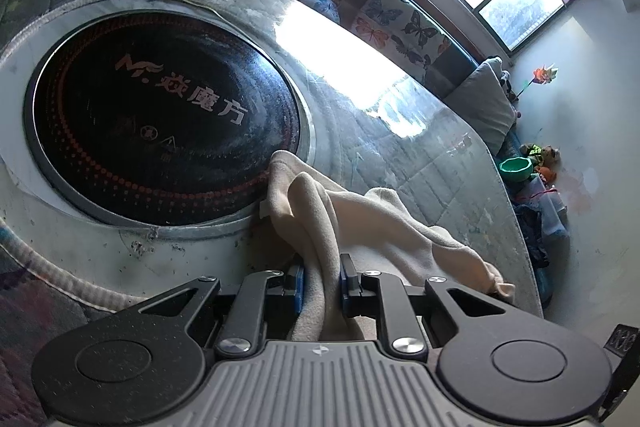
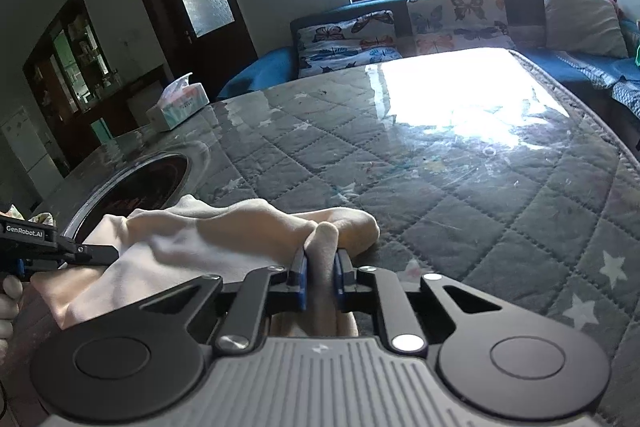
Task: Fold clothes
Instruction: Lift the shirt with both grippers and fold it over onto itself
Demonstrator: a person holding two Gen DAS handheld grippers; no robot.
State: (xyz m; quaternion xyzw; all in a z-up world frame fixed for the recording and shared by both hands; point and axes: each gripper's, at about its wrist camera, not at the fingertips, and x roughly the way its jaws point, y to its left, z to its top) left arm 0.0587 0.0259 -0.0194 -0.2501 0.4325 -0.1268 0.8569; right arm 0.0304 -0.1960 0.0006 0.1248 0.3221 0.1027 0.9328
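The cream garment (image 2: 192, 243) lies bunched at the table's (image 2: 460, 187) near edge, at 6 o'clock, no neat fold showing yet (most work remains, I'd judge). Left hand-held gripper (image 1: 322, 281) and right hand-held gripper (image 2: 320, 277) each pinch its cloth. At 10 o'clock, a tissue box (image 2: 178, 107) shows tissues.

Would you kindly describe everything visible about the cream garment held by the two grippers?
The cream fleece-like garment looks soft and matte and is bunched into loose folds, not yet folded flat. The left gripper and right gripper each pinch a gathered ridge of it between blue-padded fingers. Its far edge droops onto the glossy quilted table cover, beside the round black cooktop set into the table.
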